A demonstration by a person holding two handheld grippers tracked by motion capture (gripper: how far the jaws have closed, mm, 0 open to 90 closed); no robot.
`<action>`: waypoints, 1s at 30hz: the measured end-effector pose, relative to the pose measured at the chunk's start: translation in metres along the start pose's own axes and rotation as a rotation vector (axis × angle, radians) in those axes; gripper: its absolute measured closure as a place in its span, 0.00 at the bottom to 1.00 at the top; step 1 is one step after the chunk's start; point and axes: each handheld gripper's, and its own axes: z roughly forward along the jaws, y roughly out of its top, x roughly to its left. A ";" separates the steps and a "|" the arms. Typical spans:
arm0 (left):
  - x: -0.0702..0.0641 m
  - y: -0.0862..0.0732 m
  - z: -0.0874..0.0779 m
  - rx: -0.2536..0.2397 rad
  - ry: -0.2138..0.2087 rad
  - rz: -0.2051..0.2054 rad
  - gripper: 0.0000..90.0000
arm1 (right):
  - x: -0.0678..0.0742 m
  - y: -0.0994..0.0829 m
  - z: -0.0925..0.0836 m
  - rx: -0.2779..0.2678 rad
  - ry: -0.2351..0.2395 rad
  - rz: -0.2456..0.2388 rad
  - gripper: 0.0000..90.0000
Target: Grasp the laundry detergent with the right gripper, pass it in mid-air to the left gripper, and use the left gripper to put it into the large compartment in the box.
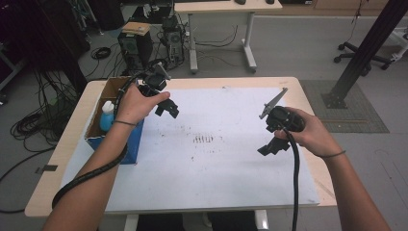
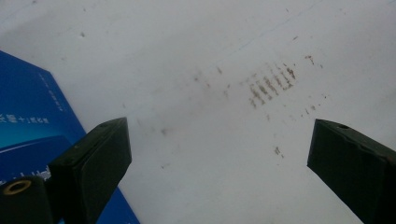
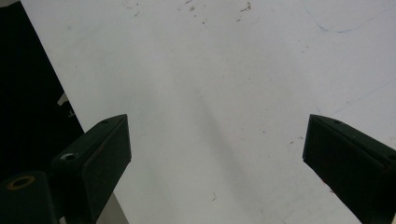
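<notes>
High view: two hand-held claws are seen above a white sheet (image 1: 216, 159) that covers the tabletop (image 1: 308, 96). The left claw (image 1: 167, 109) is held just beside an open blue cardboard box (image 1: 132, 144) standing at the sheet's left edge; a bottle with a blue body and white cap (image 1: 107, 117) is seen upright inside the box. The right claw (image 1: 270, 147) is held over the right part of the sheet, well apart from the box. A patch of dark marks (image 1: 203, 139) lies between the two claws. Left gripper view: the left claw (image 2: 219, 154) is shown spread wide, with nothing pinched or touched; the blue box side (image 2: 28, 112) lies at the left. Right gripper view: the right claw (image 3: 217, 149) is likewise spread wide over bare sheet, with nothing between its jaws.
</notes>
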 end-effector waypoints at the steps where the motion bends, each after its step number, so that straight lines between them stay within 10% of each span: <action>1: -0.001 0.001 0.002 0.001 0.000 0.005 0.07 | -0.001 0.000 -0.001 0.000 -0.002 0.002 0.09; 30: -0.007 0.003 0.008 0.003 -0.011 0.004 0.08 | -0.004 -0.011 -0.001 0.000 0.001 0.027 0.08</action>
